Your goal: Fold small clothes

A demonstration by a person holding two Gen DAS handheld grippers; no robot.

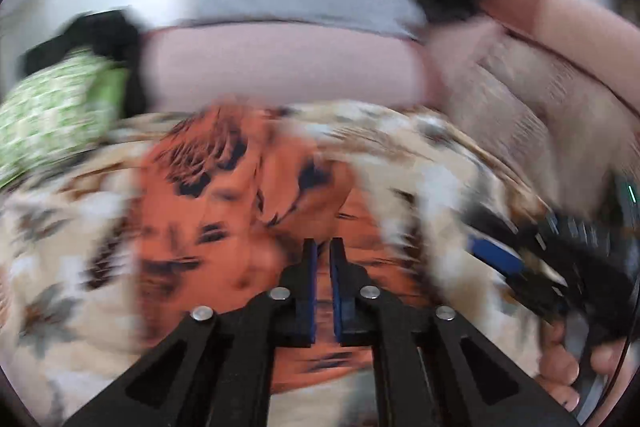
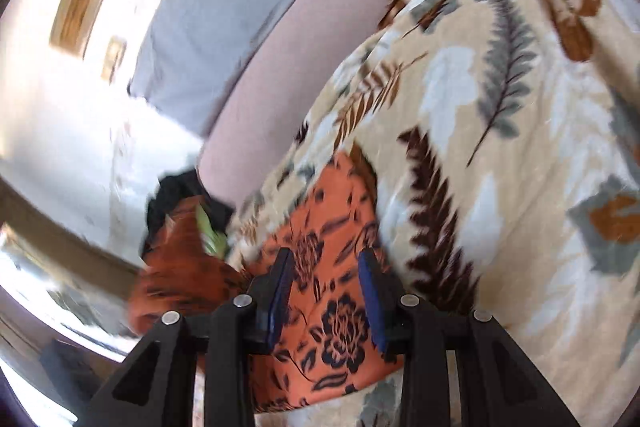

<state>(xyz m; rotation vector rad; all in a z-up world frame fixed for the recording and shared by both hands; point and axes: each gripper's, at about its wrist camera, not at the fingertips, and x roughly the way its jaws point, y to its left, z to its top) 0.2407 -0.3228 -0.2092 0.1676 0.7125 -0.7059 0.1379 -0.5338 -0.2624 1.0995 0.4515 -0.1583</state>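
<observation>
Judging by the pictures, a fold of the orange garment (image 2: 328, 291) is being made or set up, with both views smeared by motion blur. The garment is lying on the leaf-patterned blanket (image 2: 500, 131) of a bed, spreading ahead of and beneath both pairs of fingers.

The left gripper (image 1: 323, 259) is showing its fingers nearly together, with only a thin gap between the blue pads. Whether a layer of cloth is being pinched there cannot be told, since the blur is hiding any edge between the tips. The right gripper (image 2: 326, 267) is spread wide, its fingers released and grasping nothing, with the floral print showing plainly between them. In the left view the right gripper (image 1: 532, 259) is appearing off to the right of the left fingers, held in the person's hand (image 1: 568, 371).

The next move probably calls for the right fingers to find a hem or corner and clench on it, so that both sides can be carried over evenly.

The garment is looking thin and soft, orange with dark flowers and leaves, rumpled into loose creases ahead of the left fingers and flatter between the right ones. Beyond the left fingers, to the left, a green patterned cloth (image 1: 56, 107) is lying beside something black.
</observation>
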